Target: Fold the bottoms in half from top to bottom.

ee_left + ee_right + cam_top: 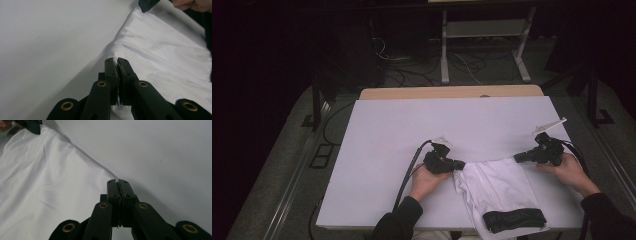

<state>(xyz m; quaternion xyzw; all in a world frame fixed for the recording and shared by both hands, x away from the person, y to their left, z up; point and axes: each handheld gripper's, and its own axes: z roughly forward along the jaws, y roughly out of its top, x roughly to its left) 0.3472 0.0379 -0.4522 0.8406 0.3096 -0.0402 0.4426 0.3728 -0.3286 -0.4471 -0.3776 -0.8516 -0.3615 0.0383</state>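
Two black two-jaw grippers on white table (382,130), with one garment. Left gripper (460,164): jaws pinched together on corner of white mesh fabric garment (497,187) at its 10 o'clock. Garment: spread flat between both grippers, black waistband (513,219) at 6 o'clock. Right gripper (518,158): jaws clamped on garment's 1 o'clock corner.

— Where's the white garment (497,187)?
— Near the front edge of the table (412,125), its black waistband (514,219) nearest the person.
— And the grippers?
— The left gripper (460,165) pinches its left far corner, the right gripper (518,158) the right corner.
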